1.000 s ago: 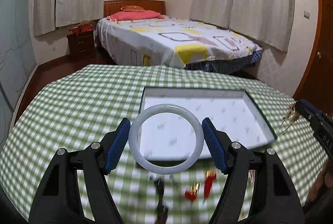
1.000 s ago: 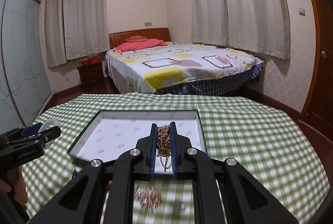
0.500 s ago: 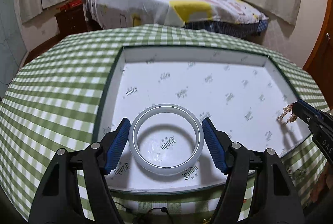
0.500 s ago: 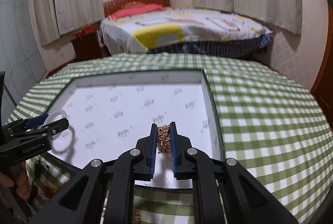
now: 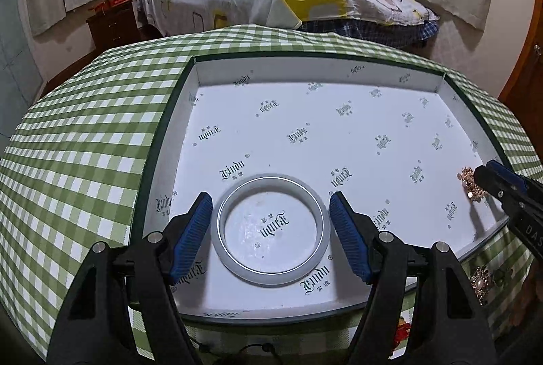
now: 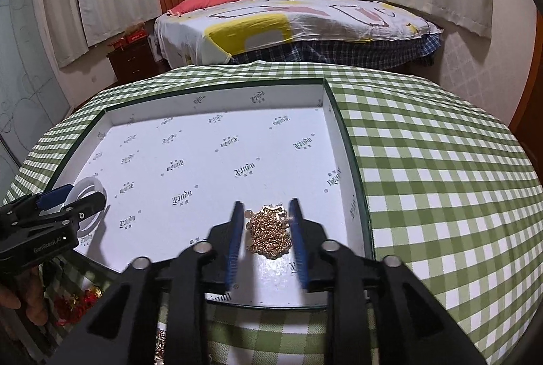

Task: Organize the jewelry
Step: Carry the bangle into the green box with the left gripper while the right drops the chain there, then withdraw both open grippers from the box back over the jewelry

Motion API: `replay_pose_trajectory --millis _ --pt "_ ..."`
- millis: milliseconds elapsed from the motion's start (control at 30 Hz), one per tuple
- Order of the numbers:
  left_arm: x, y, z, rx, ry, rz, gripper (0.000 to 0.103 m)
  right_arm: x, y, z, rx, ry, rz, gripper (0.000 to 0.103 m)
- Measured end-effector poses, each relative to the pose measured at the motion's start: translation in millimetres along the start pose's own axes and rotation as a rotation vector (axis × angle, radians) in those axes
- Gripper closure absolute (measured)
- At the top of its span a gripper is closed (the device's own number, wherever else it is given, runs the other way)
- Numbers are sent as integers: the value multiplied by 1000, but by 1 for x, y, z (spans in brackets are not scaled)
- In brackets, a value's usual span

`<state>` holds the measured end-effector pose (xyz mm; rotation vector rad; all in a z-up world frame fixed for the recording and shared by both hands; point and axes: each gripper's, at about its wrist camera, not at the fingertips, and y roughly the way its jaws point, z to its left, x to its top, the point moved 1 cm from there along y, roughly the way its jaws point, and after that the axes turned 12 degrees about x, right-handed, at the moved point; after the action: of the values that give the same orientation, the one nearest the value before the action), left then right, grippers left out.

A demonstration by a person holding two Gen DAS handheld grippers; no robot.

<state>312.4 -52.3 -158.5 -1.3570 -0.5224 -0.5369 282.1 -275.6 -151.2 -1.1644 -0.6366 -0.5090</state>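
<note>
Bedroom, checked counter (image 5: 85, 141): both fingers now spread, bangle (image 5: 270, 229) and chain (image 6: 269, 231) just released flat in box (image 5: 190, 100) — two pieces placed, loose bits outside remain.

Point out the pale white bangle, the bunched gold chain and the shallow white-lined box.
Pale white bangle (image 5: 271, 275): left wrist view, near rim of the ring.
Bunched gold chain (image 6: 269, 234): right wrist view, middle of the heap.
Shallow white-lined box (image 6: 217, 95): right wrist view, far wall.

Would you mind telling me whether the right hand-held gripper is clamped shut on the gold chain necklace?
No, the right hand-held gripper stands open, its blue pads apart on either side of the gold chain necklace lying in the box.
</note>
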Motion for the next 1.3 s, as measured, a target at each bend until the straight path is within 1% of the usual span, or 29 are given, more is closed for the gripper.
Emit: replay_pose_trajectory --millis 233,267,300,567,700,867,1000,1100,1300 --pt "2 -8 2 7 0 -26 31 1 -3 0 -5 -2 -11 67" --pt "2 -9 3 7 0 -29 29 1 -4 1 -5 -3 -13 67" --pt "2 -10 3 7 -1 -31 24 1 -4 1 -6 -4 -14 67" --pt "1 -13 3 8 1 -41 24 0 -8 3 -11 -3 -23 65" --pt "2 -18 4 10 1 -57 24 1 -13 5 -13 -1 -34 65" --pt "2 -36 9 4 -7 -95 24 1 -27 10 -12 5 -58 65" --pt "-3 -59 17 1 -20 -139 24 -4 -44 19 -7 8 -83 65" --pt "-13 -78 25 1 -33 -166 24 -10 -57 25 -8 9 -98 65" --pt "-45 -112 39 -16 -58 -169 24 -31 -84 39 -16 -8 -111 65"
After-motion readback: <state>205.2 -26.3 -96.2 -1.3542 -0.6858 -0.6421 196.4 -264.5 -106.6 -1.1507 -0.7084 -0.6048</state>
